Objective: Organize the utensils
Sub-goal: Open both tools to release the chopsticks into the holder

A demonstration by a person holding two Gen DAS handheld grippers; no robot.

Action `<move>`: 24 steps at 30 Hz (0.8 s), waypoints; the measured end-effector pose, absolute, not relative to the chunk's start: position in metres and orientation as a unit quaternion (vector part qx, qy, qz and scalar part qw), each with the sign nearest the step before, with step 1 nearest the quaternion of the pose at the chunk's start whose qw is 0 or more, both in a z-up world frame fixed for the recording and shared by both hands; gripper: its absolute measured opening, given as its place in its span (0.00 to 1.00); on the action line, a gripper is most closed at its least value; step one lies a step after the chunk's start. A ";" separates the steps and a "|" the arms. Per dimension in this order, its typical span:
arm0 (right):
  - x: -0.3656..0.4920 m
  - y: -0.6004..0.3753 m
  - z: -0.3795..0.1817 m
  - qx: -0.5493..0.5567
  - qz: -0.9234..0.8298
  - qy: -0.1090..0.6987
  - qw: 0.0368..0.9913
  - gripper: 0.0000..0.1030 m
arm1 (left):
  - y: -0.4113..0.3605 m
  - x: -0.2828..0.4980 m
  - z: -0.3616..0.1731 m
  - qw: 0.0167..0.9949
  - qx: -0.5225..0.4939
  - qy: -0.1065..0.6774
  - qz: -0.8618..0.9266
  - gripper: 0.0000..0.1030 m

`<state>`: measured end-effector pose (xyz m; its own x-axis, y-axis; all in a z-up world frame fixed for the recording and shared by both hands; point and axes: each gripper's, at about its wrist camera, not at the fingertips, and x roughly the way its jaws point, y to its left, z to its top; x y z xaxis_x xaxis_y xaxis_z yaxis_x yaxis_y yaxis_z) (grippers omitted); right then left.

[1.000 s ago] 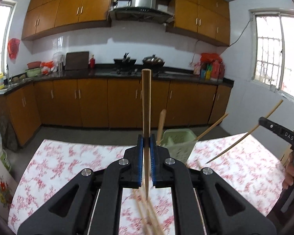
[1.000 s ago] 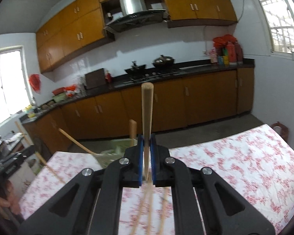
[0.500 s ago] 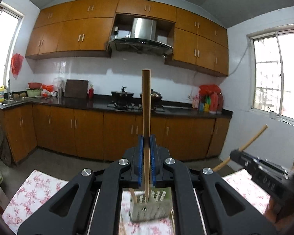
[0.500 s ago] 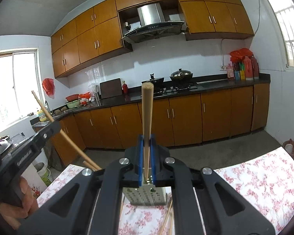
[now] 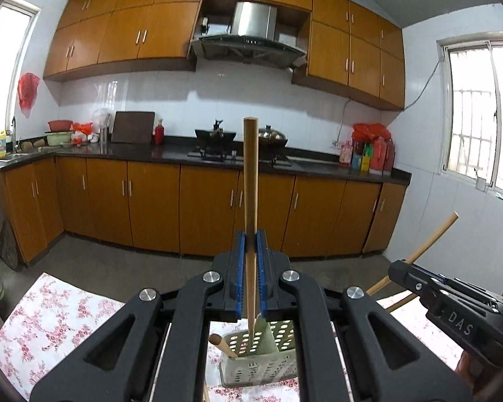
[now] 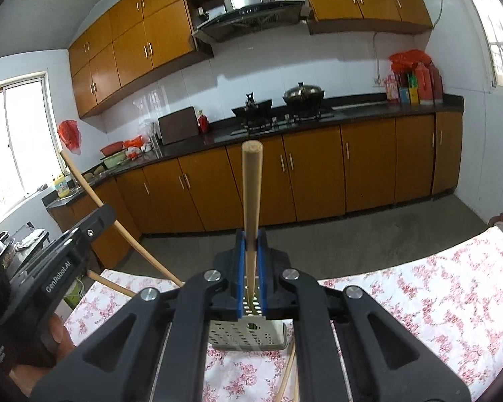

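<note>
**Both grippers clamp a chopstick above the perforated holder**

In the left wrist view, the left gripper (image 5: 250,251) is closed on a wooden chopstick (image 5: 250,181) that stands nearly upright at frame centre, its blunt end up against the cabinets and its thin tip pointing down just above the pale green perforated holder (image 5: 261,358) at the bottom centre. Another chopstick (image 5: 222,344) already leans in the holder's left side. The holder stands on the tabletop (image 5: 60,318), which wears a red-flowered cloth.

In the right wrist view, the right gripper (image 6: 250,251) is likewise closed on its own chopstick (image 6: 250,201), upright at centre, with the tip directly over the holder (image 6: 248,336) seen below the jaws. Two loose chopsticks (image 6: 286,372) lie on the cloth just right of the holder, at the bottom of the frame.

Each gripper shows in the other's view: the right one at the lower right edge of the left view, the left one at the lower left of the right view, each with its chopstick slanting upward.
</note>
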<state>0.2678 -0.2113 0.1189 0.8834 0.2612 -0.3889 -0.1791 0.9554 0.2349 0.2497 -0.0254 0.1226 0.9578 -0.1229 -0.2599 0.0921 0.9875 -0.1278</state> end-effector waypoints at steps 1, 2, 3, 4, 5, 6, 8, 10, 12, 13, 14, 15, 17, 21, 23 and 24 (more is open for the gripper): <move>0.269 -0.209 0.117 0.097 0.115 0.215 0.965 0.08 | -0.026 0.251 0.121 0.987 -0.057 0.139 -0.055 0.07; 0.271 -0.208 0.114 0.096 0.115 0.218 0.964 0.08 | -0.026 0.253 0.119 0.987 -0.056 0.143 -0.054 0.07; 0.273 -0.207 0.112 0.096 0.116 0.221 0.964 0.08 | -0.026 0.254 0.116 0.986 -0.054 0.149 -0.054 0.07; 0.274 -0.206 0.110 0.095 0.117 0.224 0.963 0.08 | -0.026 0.256 0.115 0.985 -0.053 0.152 -0.055 0.07; 0.274 -0.204 0.109 0.094 0.117 0.225 0.963 0.09 | -0.026 0.257 0.115 0.985 -0.053 0.156 -0.054 0.07; 0.274 -0.203 0.107 0.094 0.117 0.227 0.962 0.10 | -0.025 0.257 0.114 0.984 -0.053 0.160 -0.052 0.07; 0.273 -0.203 0.107 0.097 0.117 0.227 0.962 0.10 | -0.024 0.258 0.114 0.984 -0.056 0.164 -0.050 0.08; 0.272 -0.204 0.108 0.096 0.116 0.225 0.963 0.11 | -0.021 0.256 0.116 0.983 -0.061 0.168 -0.048 0.08; 0.268 -0.204 0.111 0.095 0.112 0.221 0.964 0.12 | -0.018 0.252 0.120 0.983 -0.065 0.167 -0.045 0.08; 0.265 -0.205 0.113 0.095 0.112 0.219 0.965 0.13 | -0.016 0.250 0.121 0.983 -0.066 0.166 -0.044 0.08; 0.260 -0.207 0.115 0.095 0.110 0.215 0.966 0.15 | -0.014 0.245 0.125 0.983 -0.068 0.163 -0.044 0.09; 0.256 -0.209 0.117 0.094 0.109 0.211 0.967 0.15 | -0.011 0.240 0.128 0.984 -0.069 0.160 -0.044 0.11; 0.245 -0.210 0.121 0.088 0.105 0.202 0.970 0.17 | -0.008 0.232 0.134 0.985 -0.069 0.155 -0.040 0.22; 0.220 -0.222 0.127 0.084 0.097 0.192 0.973 0.19 | 0.001 0.213 0.144 0.987 -0.067 0.144 -0.034 0.33; 0.207 -0.230 0.127 0.083 0.092 0.190 0.974 0.20 | 0.006 0.202 0.144 0.987 -0.062 0.147 -0.030 0.33; 0.199 -0.236 0.125 0.083 0.087 0.191 0.974 0.21 | 0.008 0.198 0.143 0.986 -0.061 0.150 -0.028 0.33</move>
<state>0.1989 -0.2357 0.1250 0.9117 0.2018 -0.3580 -0.1386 0.9711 0.1945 0.1984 0.0079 0.1435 0.9532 -0.0740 -0.2931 0.0375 0.9910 -0.1284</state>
